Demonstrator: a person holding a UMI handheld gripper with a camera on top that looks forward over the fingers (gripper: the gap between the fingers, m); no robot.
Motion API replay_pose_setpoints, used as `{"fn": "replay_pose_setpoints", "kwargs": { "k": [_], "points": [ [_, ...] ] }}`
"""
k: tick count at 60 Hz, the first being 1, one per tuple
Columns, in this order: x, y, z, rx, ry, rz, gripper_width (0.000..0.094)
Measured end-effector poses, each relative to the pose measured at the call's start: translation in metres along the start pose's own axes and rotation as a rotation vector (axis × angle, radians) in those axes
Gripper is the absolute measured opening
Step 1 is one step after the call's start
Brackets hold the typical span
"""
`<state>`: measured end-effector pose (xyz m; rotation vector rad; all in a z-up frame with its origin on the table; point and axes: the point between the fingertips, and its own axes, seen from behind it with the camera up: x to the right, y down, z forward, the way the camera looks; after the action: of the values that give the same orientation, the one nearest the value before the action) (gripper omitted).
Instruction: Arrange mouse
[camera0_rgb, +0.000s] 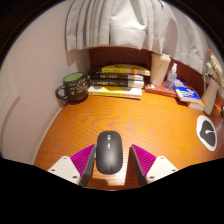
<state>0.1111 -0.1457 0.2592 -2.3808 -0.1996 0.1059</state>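
A dark grey computer mouse (108, 150) lies on the wooden desk (150, 115), between my two fingers. My gripper (110, 163) is open: the magenta pads (82, 161) stand at either side of the mouse with a small gap at each side. The mouse rests on the desk, its front end pointing away from me. Its rear end sits just between the fingertips.
A green mug (73, 86) stands at the far left. A stack of books (119, 79) lies along the back by the curtain. A blue-and-white item (187, 93) lies at the back right. A white and black mouse pad (208, 131) is at the right.
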Motion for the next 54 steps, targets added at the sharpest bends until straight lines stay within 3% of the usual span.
{"fn": "replay_pose_setpoints", "kwargs": {
  "k": [7,18,19,28,34,35,36,44,54],
  "points": [
    [0.036,-0.021,-0.001,-0.007,0.025,0.018,0.0526],
    [0.081,-0.040,-0.028,-0.045,-0.003,0.053,0.0427],
    [0.082,-0.045,-0.020,-0.055,-0.011,0.049,0.0383],
    [0.109,-0.080,-0.032,-0.117,-0.079,0.020,0.0379],
    [0.149,-0.152,-0.072,-0.026,-0.092,-0.045,0.0381],
    [0.151,-0.155,-0.070,-0.038,-0.100,-0.057,0.0346],
    [0.155,-0.161,-0.088,-0.013,-0.088,-0.059,0.0384],
    [0.261,-0.280,-0.149,0.136,-0.051,-0.077,0.0386],
    [0.407,-0.321,-0.213,0.275,0.052,-0.063,0.0383]
  ]
}}
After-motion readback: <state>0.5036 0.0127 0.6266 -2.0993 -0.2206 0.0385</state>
